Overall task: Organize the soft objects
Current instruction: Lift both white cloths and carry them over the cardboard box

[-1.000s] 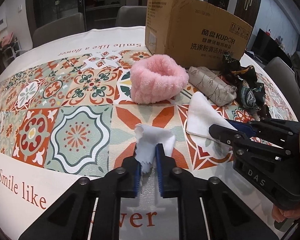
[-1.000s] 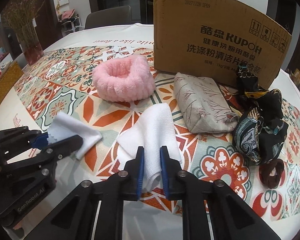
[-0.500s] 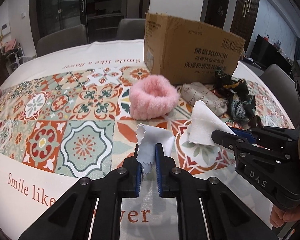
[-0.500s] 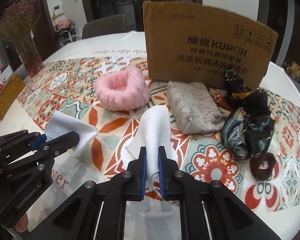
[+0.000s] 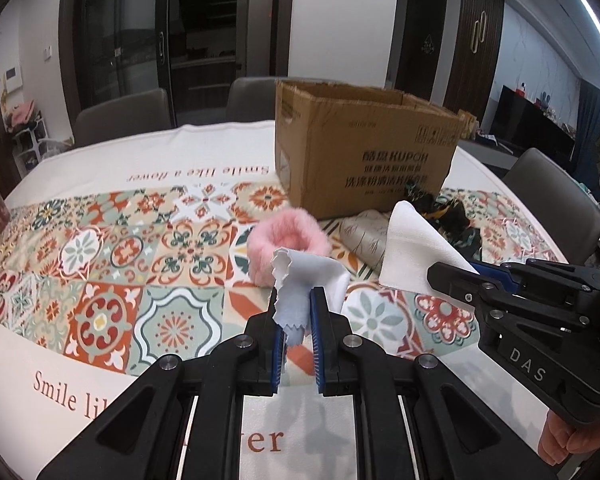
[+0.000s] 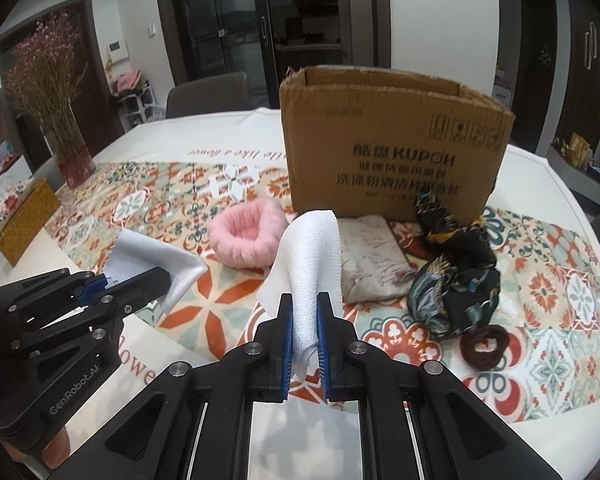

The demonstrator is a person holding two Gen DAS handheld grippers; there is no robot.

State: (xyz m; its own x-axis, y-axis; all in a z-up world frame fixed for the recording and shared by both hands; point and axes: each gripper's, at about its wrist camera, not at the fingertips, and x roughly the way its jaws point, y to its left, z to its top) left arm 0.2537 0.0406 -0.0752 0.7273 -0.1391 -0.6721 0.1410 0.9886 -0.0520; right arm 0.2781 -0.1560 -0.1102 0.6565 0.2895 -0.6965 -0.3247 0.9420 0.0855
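Cloths both aloft: pale microfibre cloth [image 5: 300, 280] clamped in left gripper [image 5: 298, 320], white towel [image 6: 308, 264] pinched in right gripper [image 6: 305, 328], each by one edge so it hangs clear, likely bound for open cardboard box [image 6: 388, 148]. Below, patterned tablecloth [image 6: 560, 288], pink headband [image 6: 248, 232], scarf [image 6: 456, 280], pouch [image 6: 372, 260]; dining room, dried flowers [image 6: 48, 80].

Beyond the tongs we see a round table under a tiled-pattern tablecloth [image 6: 236, 312]. Far left of them stands a vase of dried pink flowers [image 6: 66, 136], a woven yellow tissue box [image 6: 26, 216] just before it. Grey chairs [image 5: 122, 118] and dark glass doors [image 6: 236, 20] lie behind.
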